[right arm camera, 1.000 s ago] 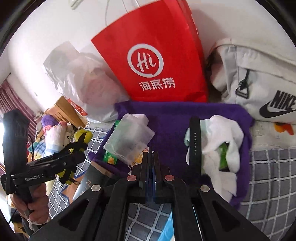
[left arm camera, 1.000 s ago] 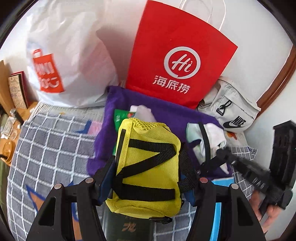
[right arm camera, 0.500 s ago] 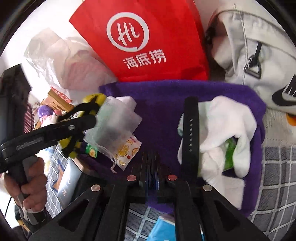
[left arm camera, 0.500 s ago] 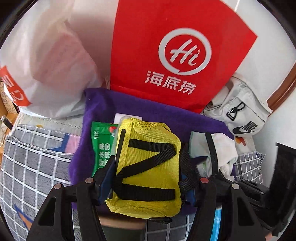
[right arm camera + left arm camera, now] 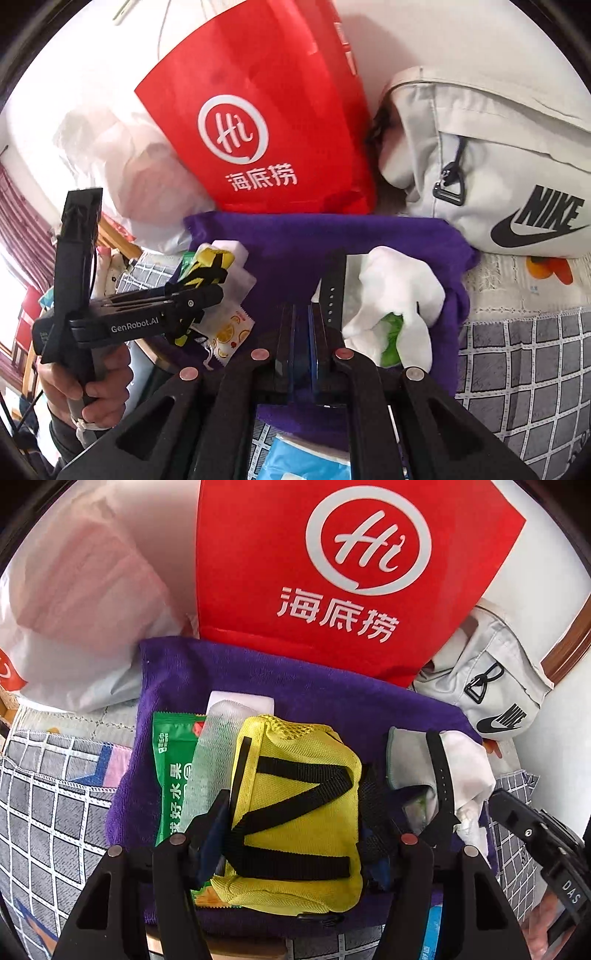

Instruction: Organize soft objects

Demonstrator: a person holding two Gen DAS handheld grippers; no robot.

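Note:
My left gripper [image 5: 295,812] is shut on a yellow mesh pouch [image 5: 295,805] with black straps and holds it low over the left half of a purple towel [image 5: 332,698]. Under the pouch lie a green snack packet [image 5: 171,768] and a translucent mesh bag [image 5: 210,753]. The right wrist view shows the same pouch [image 5: 208,264] in the left gripper [image 5: 207,280], with a hand on the handle. My right gripper [image 5: 301,328] is shut and holds nothing, above the towel's [image 5: 332,240] near edge. White cloth [image 5: 399,284] and a black strap [image 5: 332,288] lie just right of it.
A red paper bag [image 5: 332,572] stands behind the towel, with a white plastic bag [image 5: 74,609] to its left and a grey Nike bag [image 5: 498,166] to its right. Checked bedding [image 5: 48,812] surrounds the towel. An orange-slice packet [image 5: 232,332] and a blue packet [image 5: 306,458] lie near the front.
My left gripper carried the yellow pouch forward and down over the towel, above the green packet and mesh bag. The right gripper went in toward the towel, then drew back a little.

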